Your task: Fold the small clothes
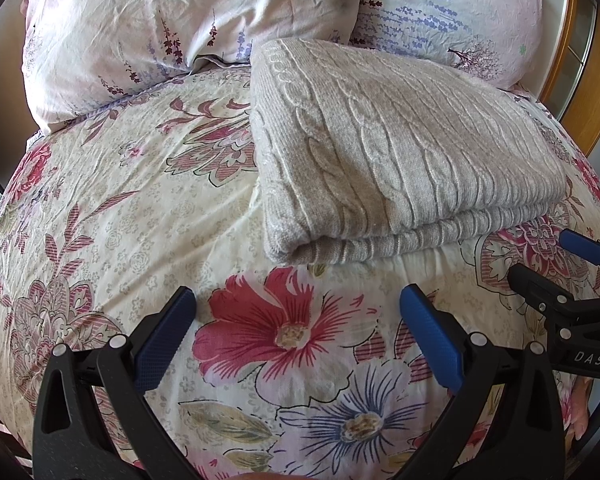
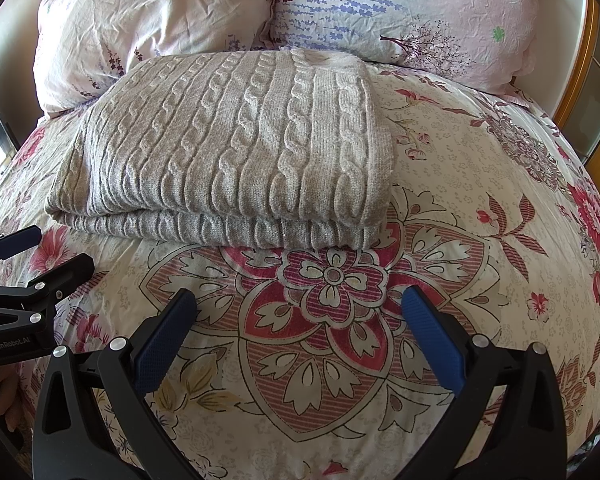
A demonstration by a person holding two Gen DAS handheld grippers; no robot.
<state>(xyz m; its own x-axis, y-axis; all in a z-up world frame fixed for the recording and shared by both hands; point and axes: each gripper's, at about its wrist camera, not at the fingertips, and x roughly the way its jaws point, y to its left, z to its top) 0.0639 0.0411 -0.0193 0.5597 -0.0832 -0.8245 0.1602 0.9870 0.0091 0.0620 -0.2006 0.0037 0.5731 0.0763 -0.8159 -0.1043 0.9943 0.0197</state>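
Observation:
A grey cable-knit sweater (image 1: 384, 152) lies folded into a flat rectangle on the floral bedspread (image 1: 140, 216), its doubled edge facing me. The right wrist view shows the same sweater (image 2: 236, 148) ahead and to the left. My left gripper (image 1: 300, 312) hovers open over the bedspread, short of the sweater's near edge, with nothing between its blue pads. My right gripper (image 2: 300, 312) is also open and empty, just in front of the sweater. Each gripper shows in the other's view: the right gripper (image 1: 552, 260) at the right edge, the left gripper (image 2: 48, 248) at the left edge.
Two floral pillows (image 1: 172, 32) (image 1: 452, 12) rest against the head of the bed behind the sweater. A wooden headboard frame (image 1: 580, 80) curves along the right side. Fingers of a hand (image 2: 4, 396) show at the lower left in the right wrist view.

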